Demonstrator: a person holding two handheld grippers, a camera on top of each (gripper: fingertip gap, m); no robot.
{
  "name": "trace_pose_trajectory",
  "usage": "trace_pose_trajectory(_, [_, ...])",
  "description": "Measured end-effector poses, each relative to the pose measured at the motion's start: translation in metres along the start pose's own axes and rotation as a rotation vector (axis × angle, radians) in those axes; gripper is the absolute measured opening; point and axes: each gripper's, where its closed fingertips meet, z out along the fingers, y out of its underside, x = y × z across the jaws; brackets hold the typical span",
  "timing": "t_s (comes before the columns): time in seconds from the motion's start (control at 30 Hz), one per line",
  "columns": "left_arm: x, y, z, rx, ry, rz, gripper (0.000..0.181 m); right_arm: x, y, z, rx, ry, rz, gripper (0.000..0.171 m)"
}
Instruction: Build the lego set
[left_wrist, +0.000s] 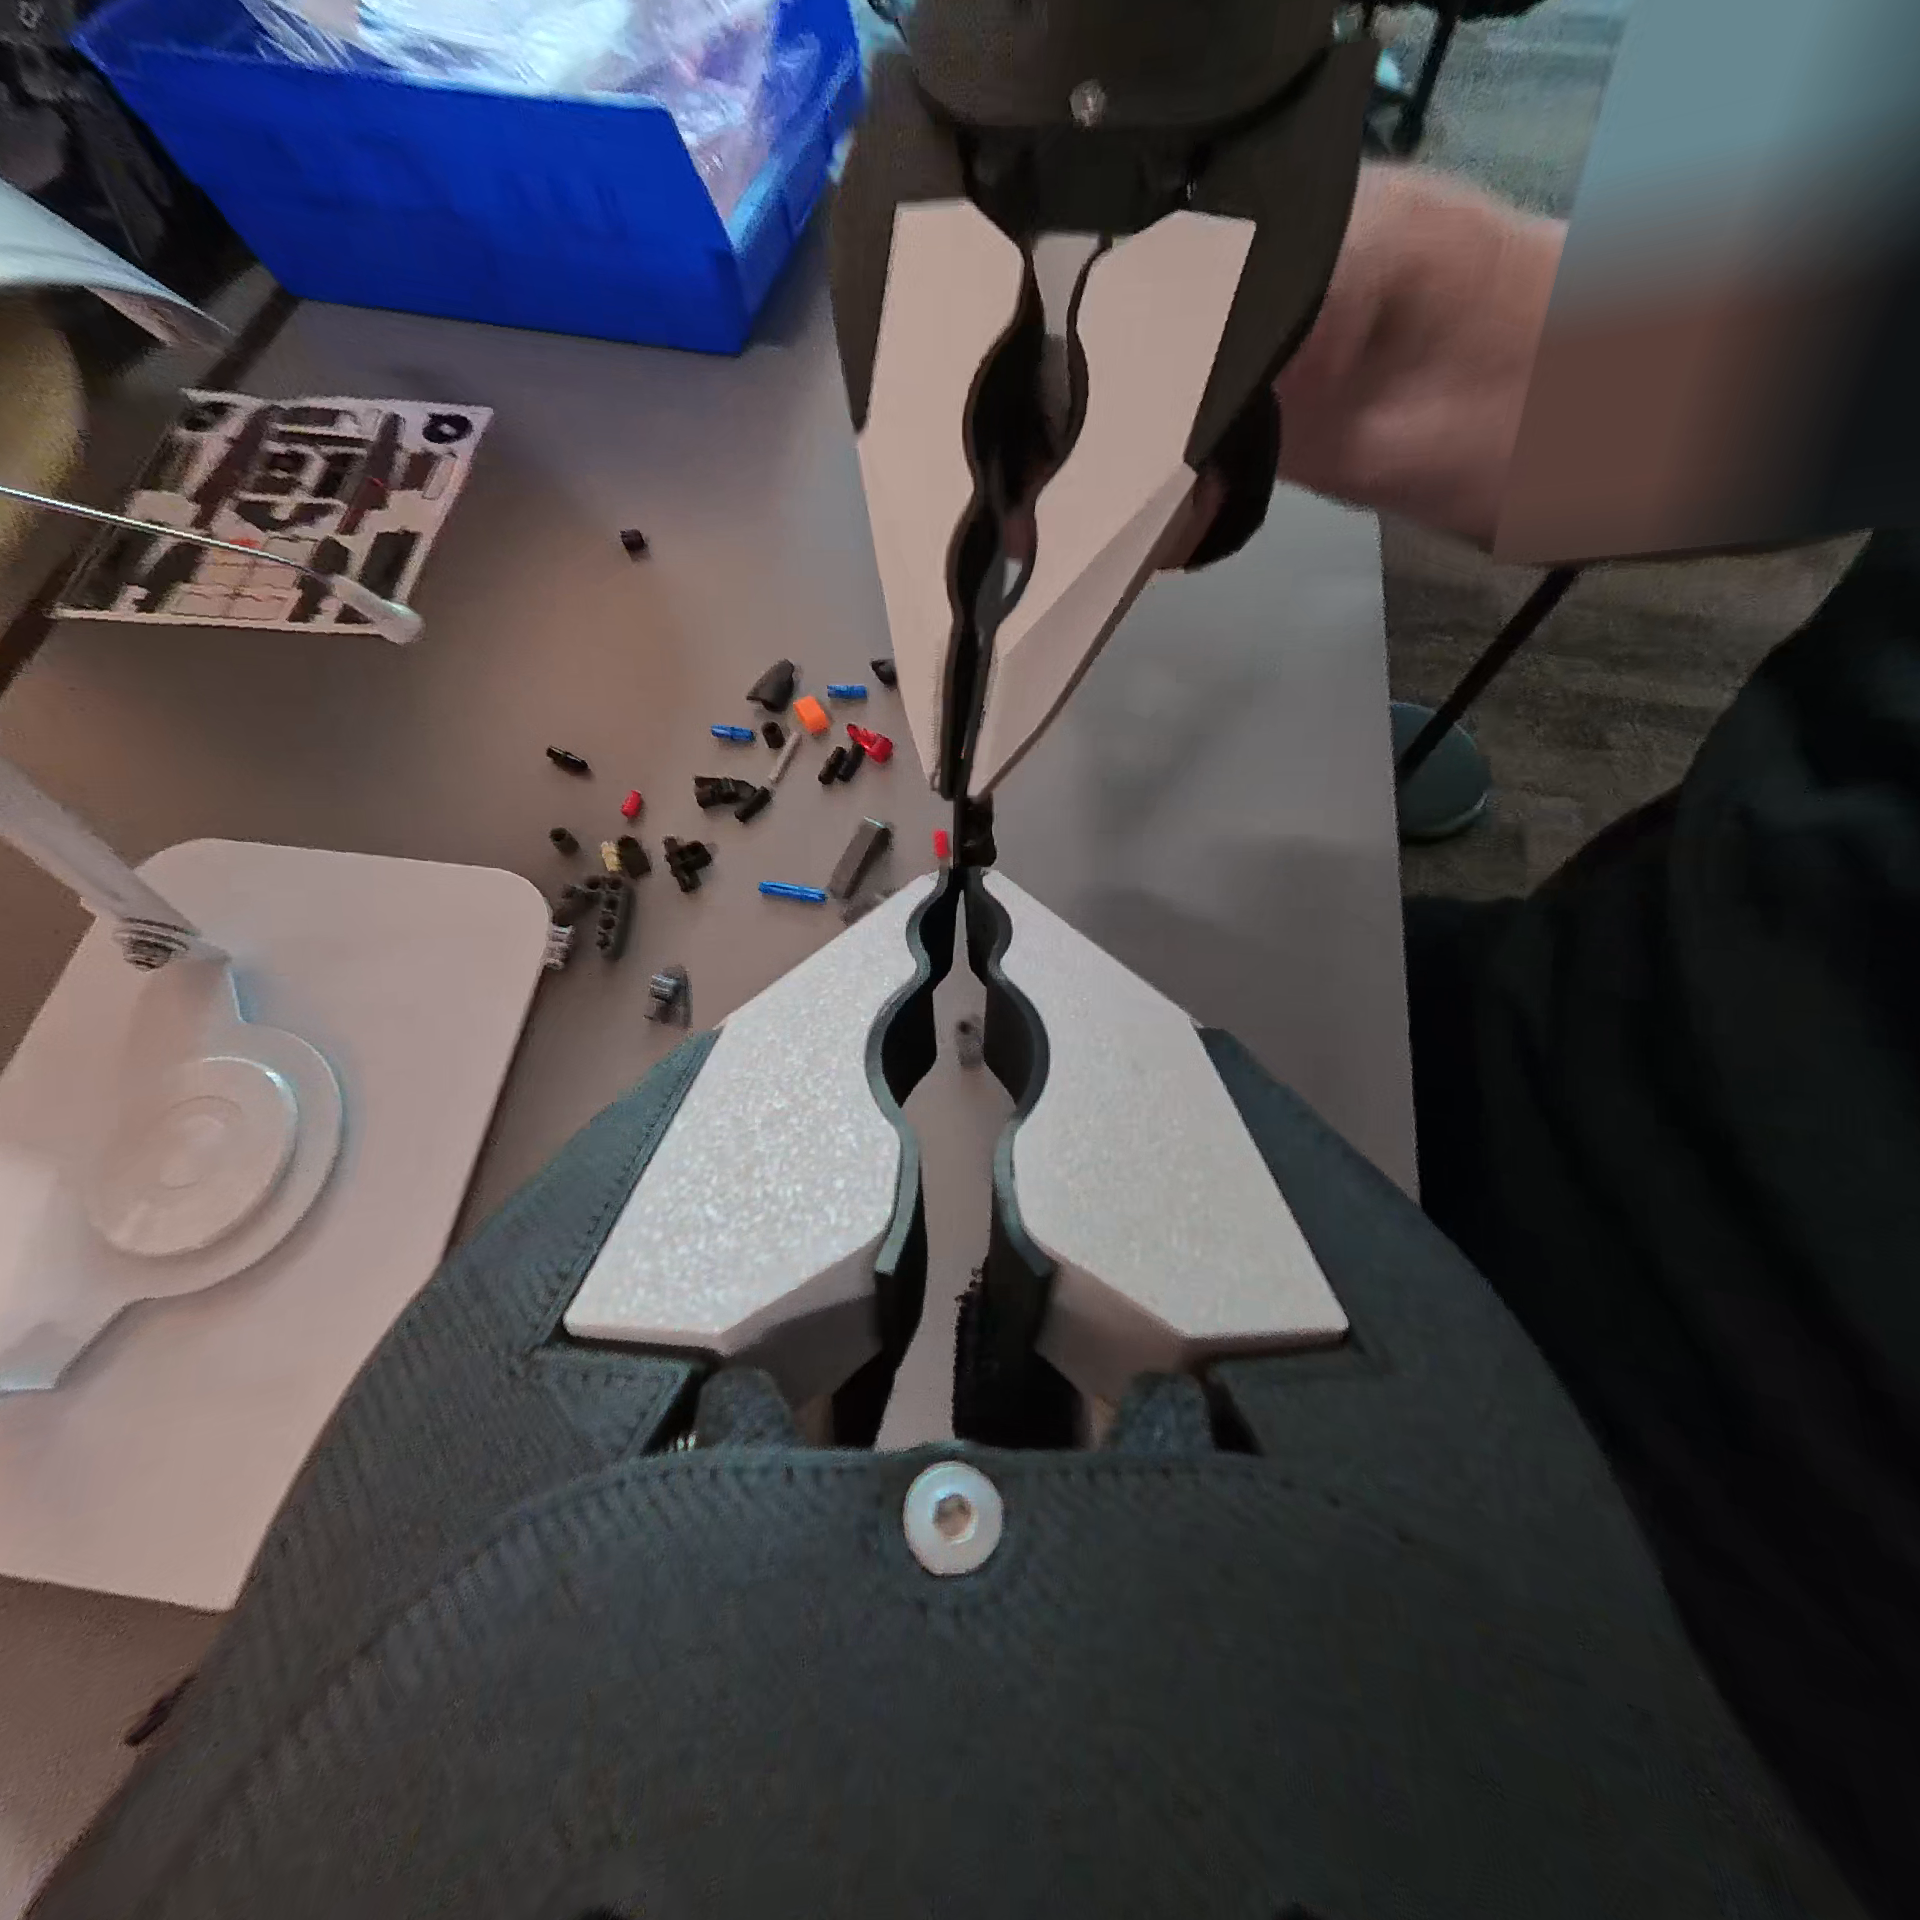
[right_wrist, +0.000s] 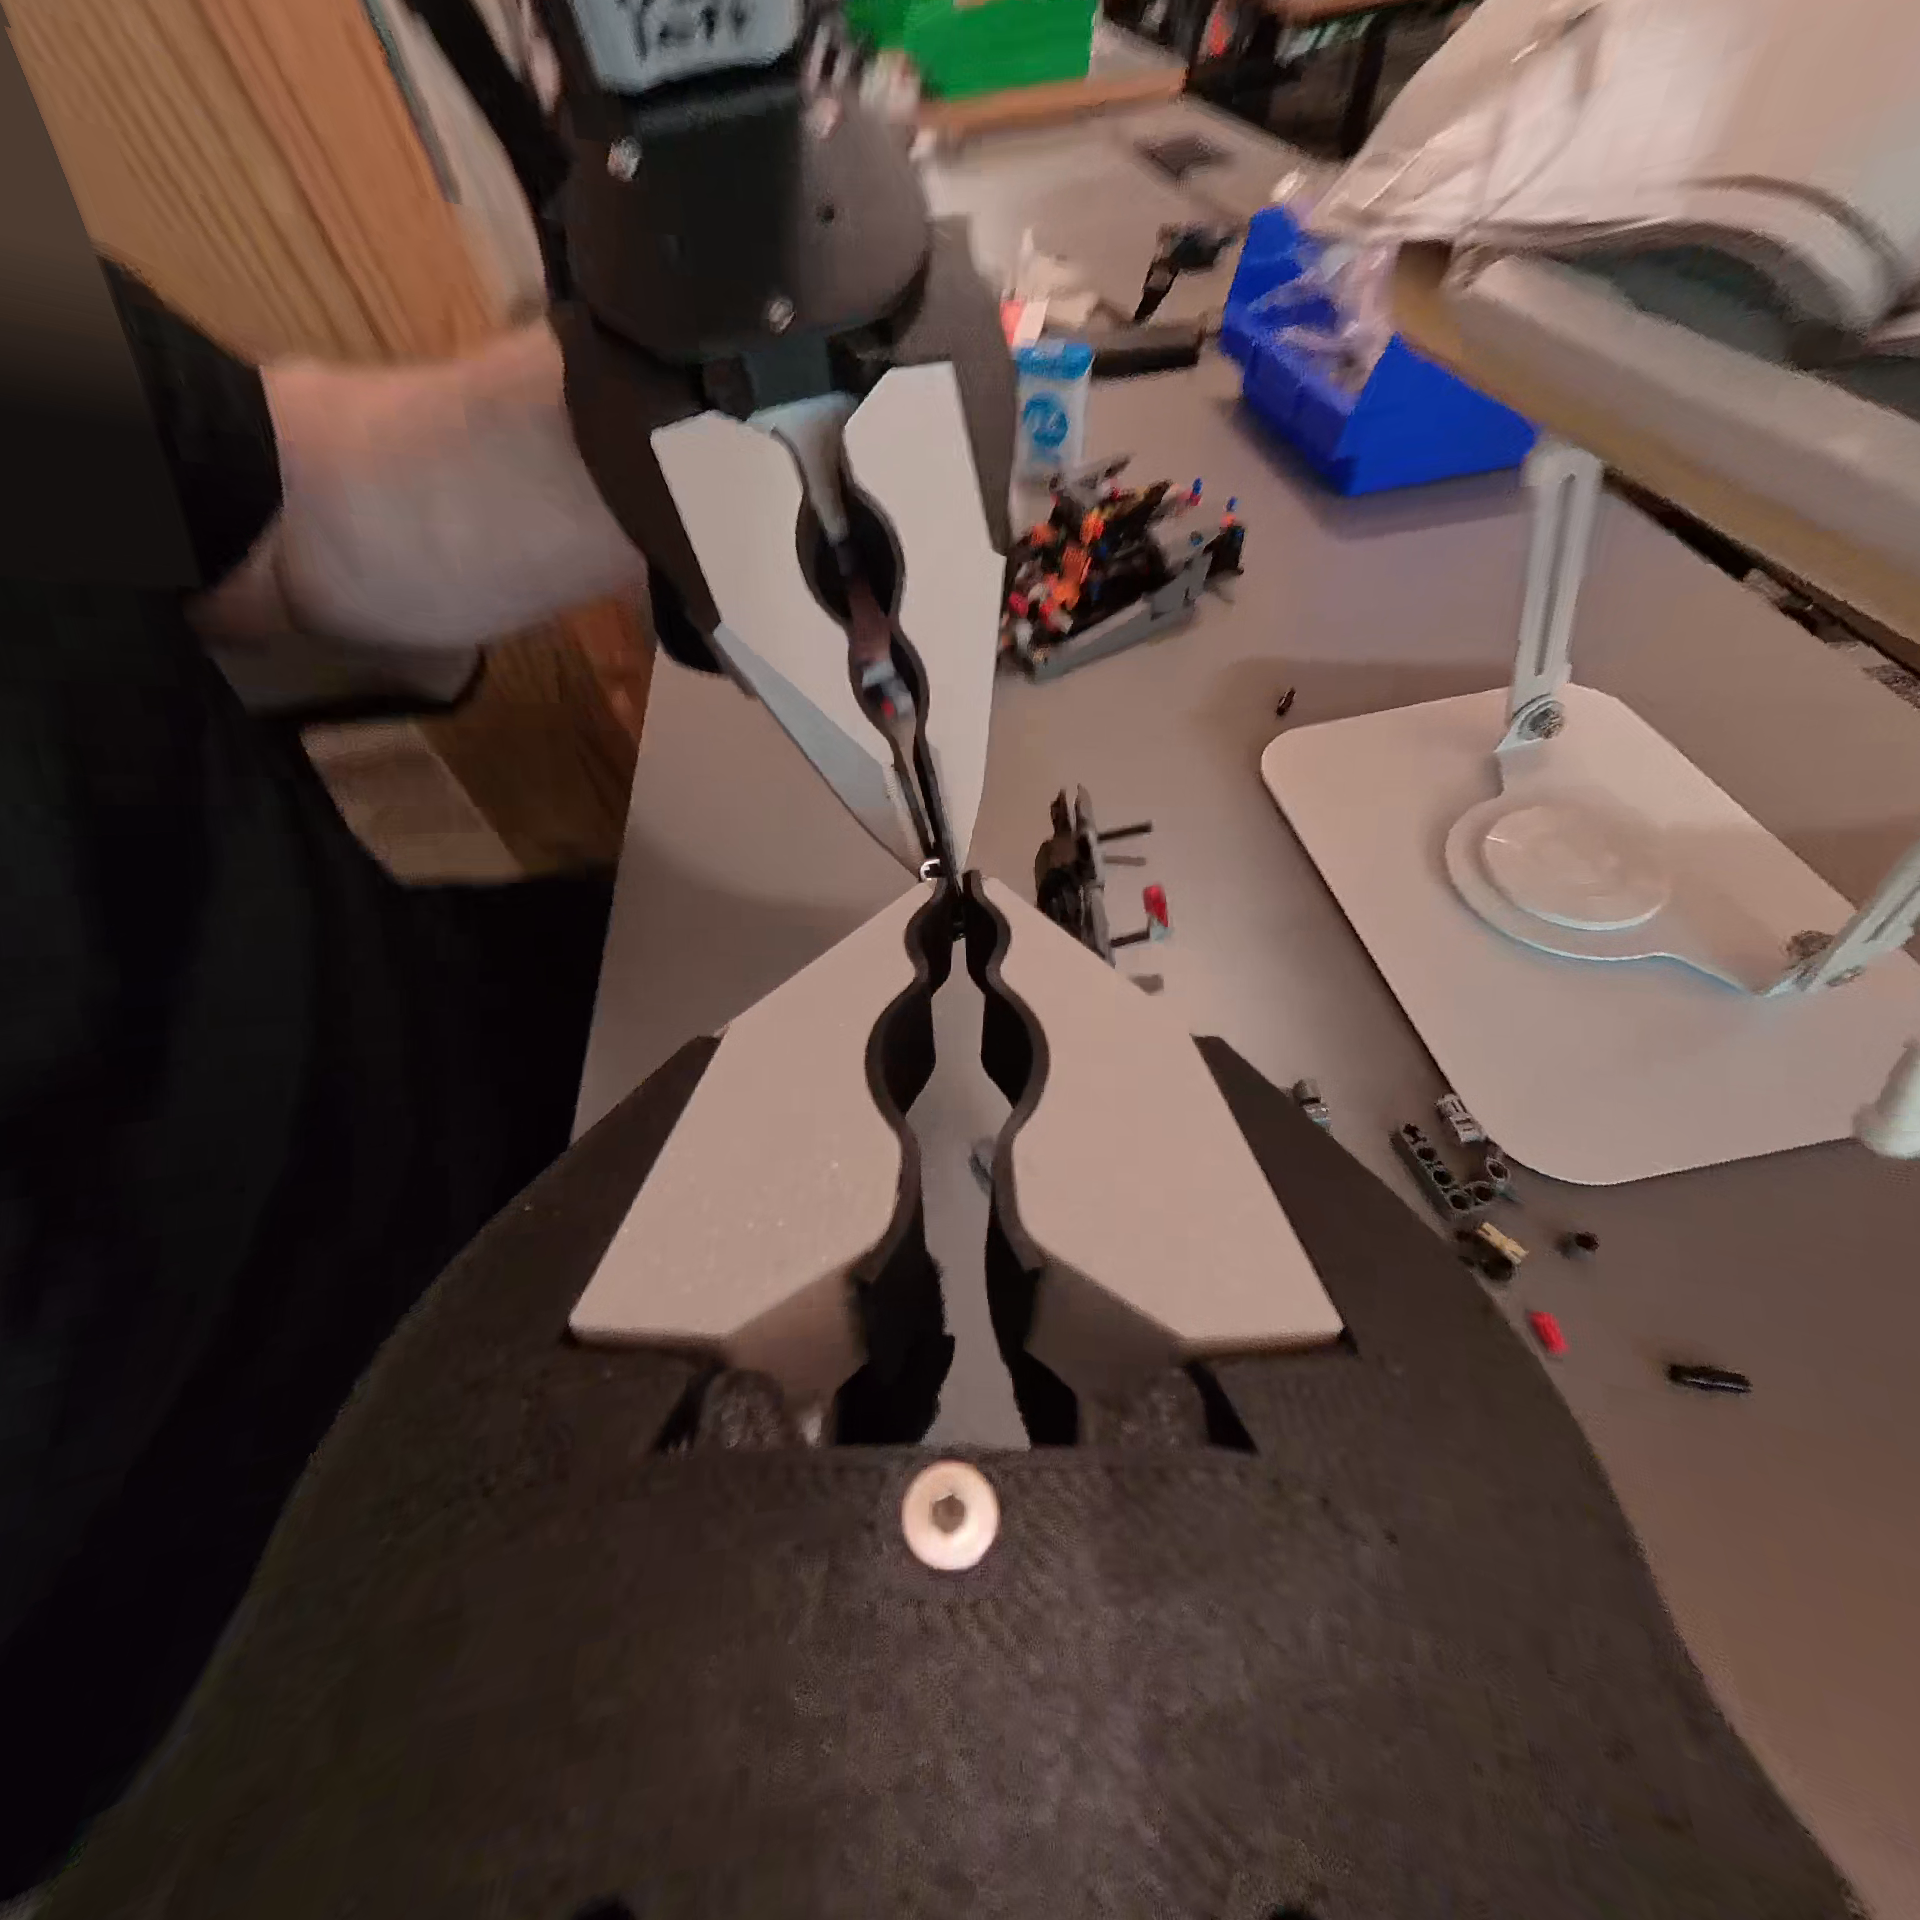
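A workroom or lab bench: a grey table (left_wrist: 1195, 727) strewn with small loose lego pieces (left_wrist: 727, 800), a blue storage bin (left_wrist: 436, 197) stuffed with clear bags, and a white stand base (right_wrist: 1579, 935) with a jointed arm. Carpeted floor (left_wrist: 1475, 104) and more cluttered tables lie behind.

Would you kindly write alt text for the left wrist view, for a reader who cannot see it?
Two closed grippers meet tip to tip above a grey table, the left gripper from below and the right gripper from above, pinching a small black piece between them. Loose small lego pieces lie scattered behind, with a sticker sheet and blue bin farther back.
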Motion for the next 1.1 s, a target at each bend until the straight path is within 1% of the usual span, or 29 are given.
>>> trace_pose_trajectory(0.07, [-0.012, -0.013, -0.005, 0.065, -0.059, -0.024, 0.002, 0.008, -0.011, -0.007, 0.132, 0.012, 0.104, 0.000])
trace_pose_trajectory(0.17, [-0.027, -0.023, -0.011, 0.132, -0.161, -0.027, 0.005, 0.024, -0.030, -0.027, 0.428, -0.006, 0.347, 0.000])
trace_pose_trajectory(0.23, [-0.027, -0.026, -0.010, 0.148, -0.188, -0.002, 0.008, 0.037, -0.035, -0.041, 0.608, -0.037, 0.522, 0.000])
trace_pose_trajectory(0.3, [-0.027, -0.031, -0.009, 0.173, -0.213, 0.006, 0.009, 0.045, -0.033, -0.046, 0.712, -0.067, 0.642, 0.000])
trace_pose_trajectory(0.43, [-0.029, -0.038, -0.008, 0.215, -0.226, -0.005, 0.007, 0.048, -0.030, -0.044, 0.769, -0.061, 0.708, 0.000])
trace_pose_trajectory(0.53, [-0.033, -0.041, -0.009, 0.229, -0.261, 0.005, 0.007, 0.047, -0.033, -0.044, 0.785, -0.065, 0.717, 0.000])
trace_pose_trajectory(0.77, [-0.040, -0.052, -0.014, 0.295, -0.307, -0.010, 0.009, 0.048, -0.038, -0.045, 0.800, -0.076, 0.734, 0.000])
trace_pose_trajectory(1.1, [-0.045, -0.058, -0.012, 0.333, -0.325, -0.023, 0.010, 0.046, -0.039, -0.043, 0.818, -0.092, 0.743, 0.000])
